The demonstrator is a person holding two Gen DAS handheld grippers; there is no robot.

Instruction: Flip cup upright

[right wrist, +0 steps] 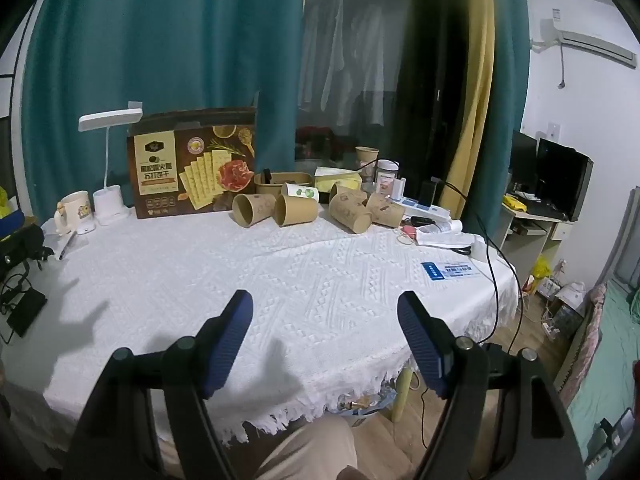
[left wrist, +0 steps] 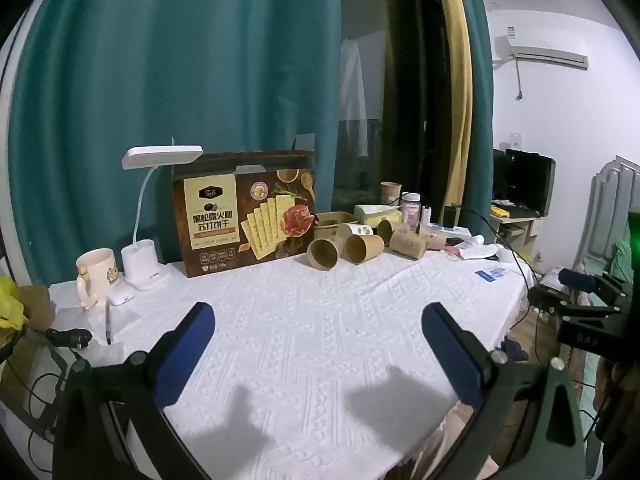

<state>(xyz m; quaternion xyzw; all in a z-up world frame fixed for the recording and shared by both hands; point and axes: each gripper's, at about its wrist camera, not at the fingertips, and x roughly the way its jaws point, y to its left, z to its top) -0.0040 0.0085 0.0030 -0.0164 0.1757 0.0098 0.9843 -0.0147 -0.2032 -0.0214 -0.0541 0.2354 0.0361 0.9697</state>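
Several brown paper cups lie on their sides at the far middle of the white-clothed table (left wrist: 304, 320). The nearest ones (left wrist: 325, 254) (left wrist: 364, 248) have their open mouths toward me; they also show in the right wrist view (right wrist: 252, 210) (right wrist: 295, 210). More cups (right wrist: 350, 213) (right wrist: 385, 209) lie to their right. My left gripper (left wrist: 318, 322) is open and empty, hovering over the near cloth, well short of the cups. My right gripper (right wrist: 325, 310) is open and empty above the table's near edge. The right gripper's body shows at the right edge of the left wrist view (left wrist: 576, 300).
A cracker box (left wrist: 244, 216) stands behind the cups, with a white desk lamp (left wrist: 146, 236) and a mug (left wrist: 96, 276) to its left. A bowl (right wrist: 284, 182), tissue box (right wrist: 340, 178), jar (right wrist: 387, 178), power strip (right wrist: 426, 206), papers and cables crowd the far right.
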